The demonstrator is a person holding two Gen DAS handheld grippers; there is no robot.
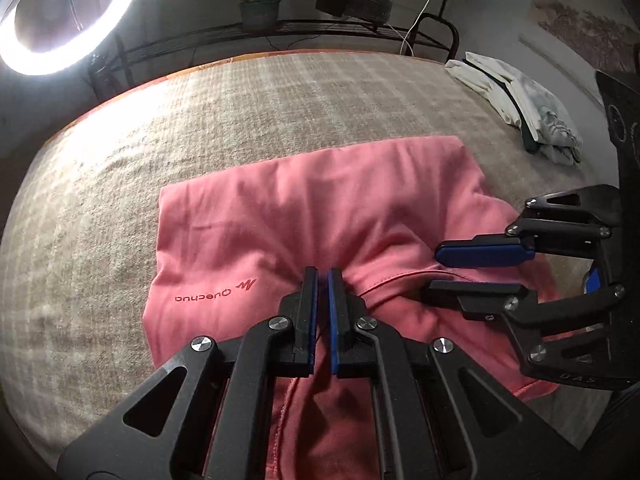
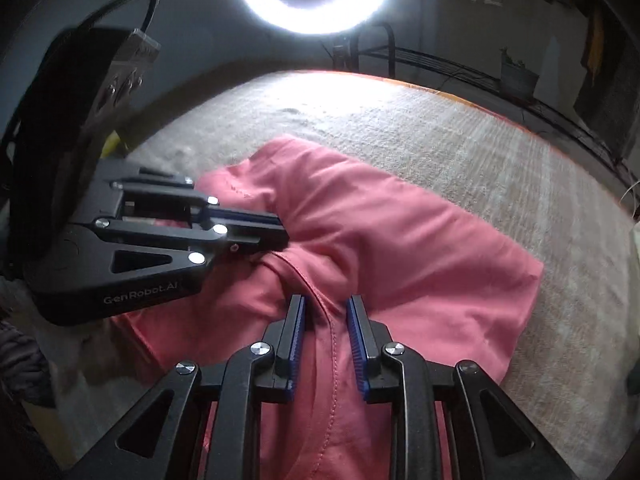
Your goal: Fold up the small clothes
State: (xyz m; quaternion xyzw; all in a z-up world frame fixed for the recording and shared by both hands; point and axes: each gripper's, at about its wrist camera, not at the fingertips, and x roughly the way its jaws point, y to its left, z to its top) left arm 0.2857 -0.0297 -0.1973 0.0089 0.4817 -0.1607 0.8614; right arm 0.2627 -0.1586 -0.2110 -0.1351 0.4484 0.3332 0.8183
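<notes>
The left hand-held gripper (image 1: pixel 322 276) pinches a fold of the pink garment (image 1: pixel 304 208) on the bed just ahead; the right hand-held gripper (image 2: pixel 325 304), jaws apart astride its hem, may close off-seam and skew the fold.

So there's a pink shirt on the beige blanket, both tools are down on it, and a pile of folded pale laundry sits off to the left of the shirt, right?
Not quite: in the left wrist view the folded pale laundry sits to the right of the pink shirt, not the left. The rest holds: shirt on the beige blanket, both tools down on it.
</notes>
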